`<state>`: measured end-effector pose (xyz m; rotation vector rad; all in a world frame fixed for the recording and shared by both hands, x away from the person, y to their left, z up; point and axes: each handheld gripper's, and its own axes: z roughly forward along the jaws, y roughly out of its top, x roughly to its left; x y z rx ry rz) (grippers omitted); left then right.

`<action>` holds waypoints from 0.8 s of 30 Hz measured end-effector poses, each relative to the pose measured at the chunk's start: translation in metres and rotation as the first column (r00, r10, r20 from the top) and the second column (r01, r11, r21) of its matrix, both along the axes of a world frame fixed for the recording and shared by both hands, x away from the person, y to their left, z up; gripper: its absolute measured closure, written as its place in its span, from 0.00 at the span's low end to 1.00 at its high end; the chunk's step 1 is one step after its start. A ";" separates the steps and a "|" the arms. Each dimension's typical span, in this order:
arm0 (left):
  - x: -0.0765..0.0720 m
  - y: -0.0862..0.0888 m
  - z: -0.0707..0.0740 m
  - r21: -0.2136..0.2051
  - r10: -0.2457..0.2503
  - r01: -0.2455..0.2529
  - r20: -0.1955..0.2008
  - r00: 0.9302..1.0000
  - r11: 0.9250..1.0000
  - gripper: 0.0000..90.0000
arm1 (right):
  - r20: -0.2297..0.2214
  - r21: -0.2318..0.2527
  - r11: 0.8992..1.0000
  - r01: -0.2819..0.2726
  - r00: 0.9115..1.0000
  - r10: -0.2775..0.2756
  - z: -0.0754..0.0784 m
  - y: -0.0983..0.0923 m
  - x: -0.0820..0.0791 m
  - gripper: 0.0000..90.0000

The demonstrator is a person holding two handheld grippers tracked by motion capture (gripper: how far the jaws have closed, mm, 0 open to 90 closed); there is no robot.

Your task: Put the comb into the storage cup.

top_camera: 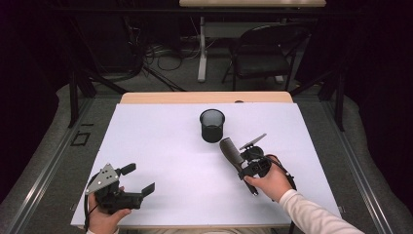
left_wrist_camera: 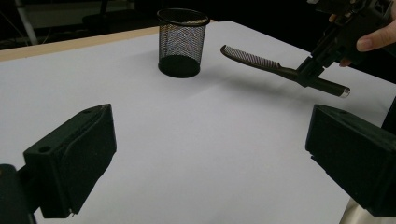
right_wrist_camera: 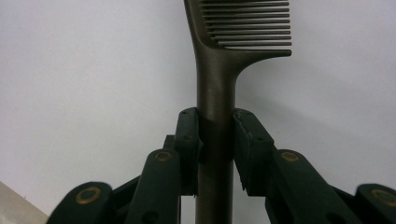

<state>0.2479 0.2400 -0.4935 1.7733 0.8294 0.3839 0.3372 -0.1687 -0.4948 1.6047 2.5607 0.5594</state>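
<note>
Comb gripped, mesh cup ahead.

Your right gripper (top_camera: 242, 165) clamps the smooth, dark handle of a comb (right_wrist_camera: 219, 84), fine straight teeth pointing away, held above the matte white table (top_camera: 160, 146). Just beyond its tip stands an upright round black wire-mesh cup (left_wrist_camera: 182, 43), nothing between them. Your left gripper (top_camera: 138, 179) sits well apart near the table's near edge, blocky jaws spread wide on nothing.

Before you lies a white surface (top_camera: 160, 161) with a strip of pale wood edge along its far side. A black mesh cup (top_camera: 212, 125) stands upright on it, toward the far middle.
</note>
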 end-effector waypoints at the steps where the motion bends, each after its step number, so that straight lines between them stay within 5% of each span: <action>1: 0.000 0.000 0.000 0.000 0.001 -0.001 0.000 1.000 1.000 0.02 | 0.009 0.011 1.000 0.007 1.000 -0.007 0.000 0.000 -0.001 0.81; 24: 0.000 0.000 0.000 0.001 0.003 -0.003 0.000 1.000 1.000 0.02 | 0.120 0.023 0.999 -0.039 0.992 0.036 0.014 0.003 -0.006 0.81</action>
